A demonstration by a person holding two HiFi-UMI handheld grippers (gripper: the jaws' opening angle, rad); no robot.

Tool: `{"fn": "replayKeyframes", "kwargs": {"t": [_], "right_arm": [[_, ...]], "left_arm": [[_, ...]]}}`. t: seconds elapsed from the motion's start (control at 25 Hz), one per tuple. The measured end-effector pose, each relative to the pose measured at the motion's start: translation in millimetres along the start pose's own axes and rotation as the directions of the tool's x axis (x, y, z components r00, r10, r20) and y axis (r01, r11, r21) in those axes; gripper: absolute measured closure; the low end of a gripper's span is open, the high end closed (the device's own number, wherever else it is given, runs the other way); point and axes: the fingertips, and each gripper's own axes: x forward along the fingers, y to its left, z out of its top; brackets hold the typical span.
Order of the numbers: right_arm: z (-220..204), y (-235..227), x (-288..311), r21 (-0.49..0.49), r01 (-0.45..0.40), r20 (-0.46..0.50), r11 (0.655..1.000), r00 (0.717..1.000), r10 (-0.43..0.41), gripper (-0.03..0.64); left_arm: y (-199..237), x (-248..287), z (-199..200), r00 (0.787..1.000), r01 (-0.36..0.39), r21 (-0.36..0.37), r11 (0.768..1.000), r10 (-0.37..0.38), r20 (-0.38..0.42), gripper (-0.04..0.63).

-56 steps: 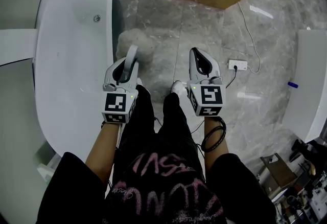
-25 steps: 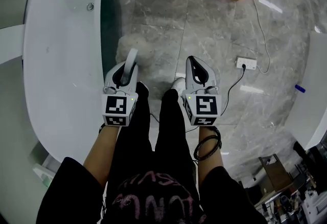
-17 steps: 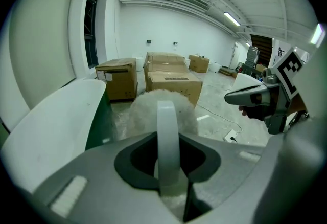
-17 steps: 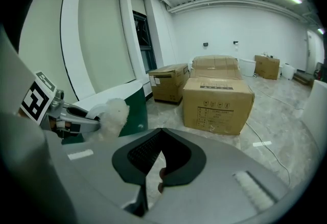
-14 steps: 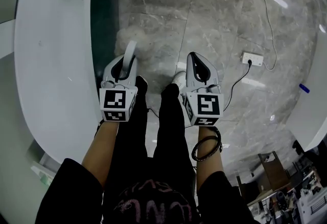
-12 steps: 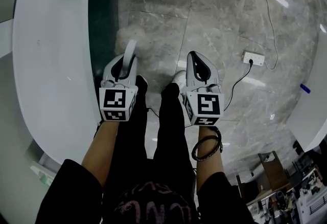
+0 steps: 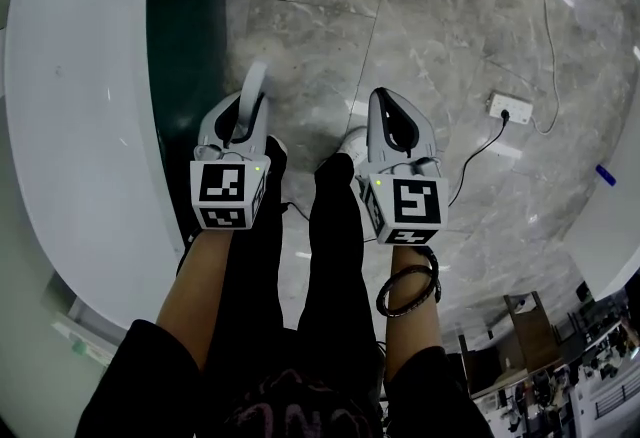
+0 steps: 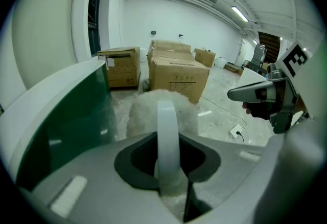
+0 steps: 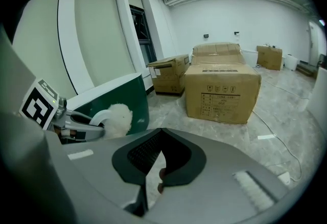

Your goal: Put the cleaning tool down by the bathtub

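My left gripper (image 7: 243, 108) is shut on the white curved handle (image 7: 256, 82) of the cleaning tool. In the left gripper view the handle (image 8: 166, 131) runs forward out of the jaws to a fluffy white head (image 8: 144, 109). The right gripper view shows that head (image 9: 118, 115) hanging close beside the bathtub's dark green side (image 9: 116, 96). The bathtub's white rim (image 7: 70, 126) curves along the left of the head view. My right gripper (image 7: 396, 114) is level with the left one, shut, with nothing held.
Cardboard boxes (image 9: 220, 91) stand on the marble floor ahead. A white power strip (image 7: 505, 107) with its cable lies on the floor to the right. The person's dark-trousered legs and shoes (image 7: 335, 176) are between the grippers. A white fixture (image 7: 610, 216) is at the right edge.
The head view has shifted, so the tub's green side shows more and the boxes have slid out of the top. Both grippers keep their pose; the left still holds the tool.
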Motion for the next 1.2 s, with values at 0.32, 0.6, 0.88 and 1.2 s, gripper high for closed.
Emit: {"fn": "replayKeyframes", "kwargs": {"t": [0.32,0.6,0.88,1.2], "right_arm": [[-39.4,-7.2,26.7,0.023,-0.007,-0.051,1.000,0.999,0.008,0.603],[-86.7,-8.4,52.7,0.040,-0.021,-0.106,0.999,0.994,0.025,0.603],[-123.8,-15.8,75.9,0.039,-0.025,-0.131,0.999,0.991,0.030,0.603],[-158.8,-16.1,95.4,0.061,-0.037,-0.159,0.997,0.986,0.047,0.603]], "left_arm": [[3.5,29.8,-30.5,0.999,-0.016,-0.012,1.000,0.015,-0.029,0.510],[14.0,54.4,-63.1,0.998,-0.037,-0.031,0.999,0.035,-0.049,0.509],[20.5,78.5,-97.7,0.996,-0.048,-0.034,0.998,0.046,-0.071,0.509],[22.9,101.7,-138.9,0.992,-0.049,-0.018,0.999,0.047,-0.113,0.509]]}}
